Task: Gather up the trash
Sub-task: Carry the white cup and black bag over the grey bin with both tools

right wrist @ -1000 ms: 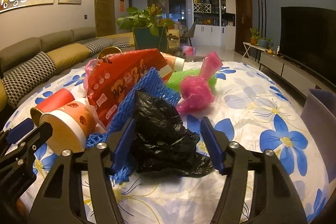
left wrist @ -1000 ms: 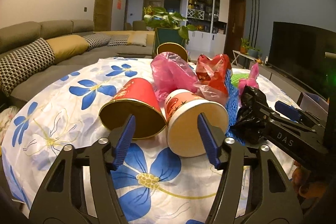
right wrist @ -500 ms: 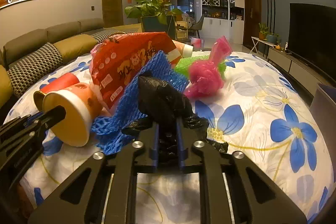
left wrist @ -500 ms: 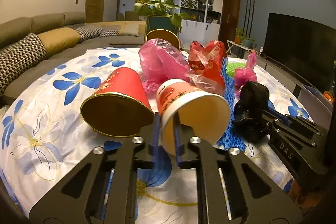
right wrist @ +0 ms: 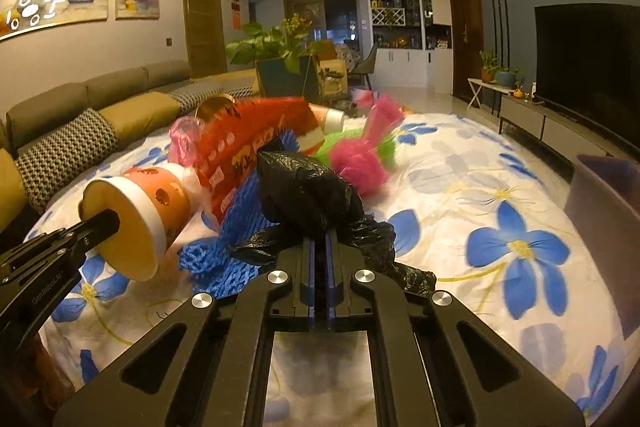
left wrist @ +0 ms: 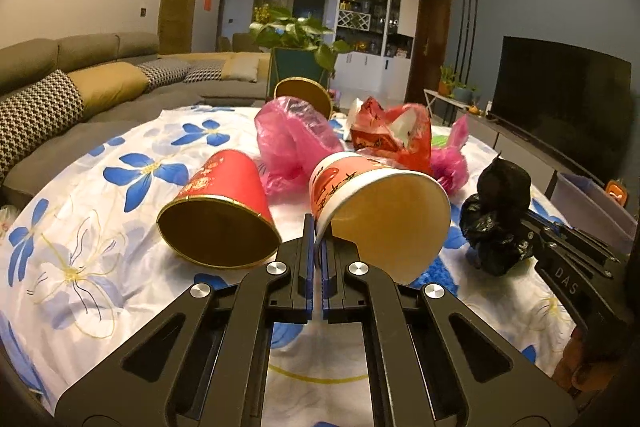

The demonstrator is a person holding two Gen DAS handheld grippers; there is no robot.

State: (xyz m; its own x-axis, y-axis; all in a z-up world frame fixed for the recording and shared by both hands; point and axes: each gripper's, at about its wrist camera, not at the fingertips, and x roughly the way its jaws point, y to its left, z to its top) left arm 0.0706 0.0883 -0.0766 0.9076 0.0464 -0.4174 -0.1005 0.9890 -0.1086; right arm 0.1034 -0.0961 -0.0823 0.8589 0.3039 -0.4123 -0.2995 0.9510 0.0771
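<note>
My left gripper (left wrist: pixel 319 251) is shut on the rim of a white-and-red paper cup (left wrist: pixel 380 207) and holds it lifted above the table; the cup also shows in the right wrist view (right wrist: pixel 136 211). My right gripper (right wrist: pixel 319 247) is shut on a crumpled black plastic bag (right wrist: pixel 308 187), raised off the table; the bag shows at the right of the left wrist view (left wrist: pixel 496 219). A red paper cup (left wrist: pixel 224 211) lies on its side. A pink bag (left wrist: pixel 292 143), a red snack bag (left wrist: pixel 392 135) and blue foam netting (right wrist: pixel 224 259) lie on the table.
The round table has a white cloth with blue flowers (right wrist: pixel 516 247). A grey bin (right wrist: pixel 608 227) stands at the table's right edge. A pink-and-green net bundle (right wrist: pixel 360 159) lies mid-table. A sofa (left wrist: pixel 80 95) is to the left, a TV (left wrist: pixel 560 99) to the right.
Both grippers closed from open: the left on the paper cup's rim, the right on the black bag. Both have since lifted their items off the table.
</note>
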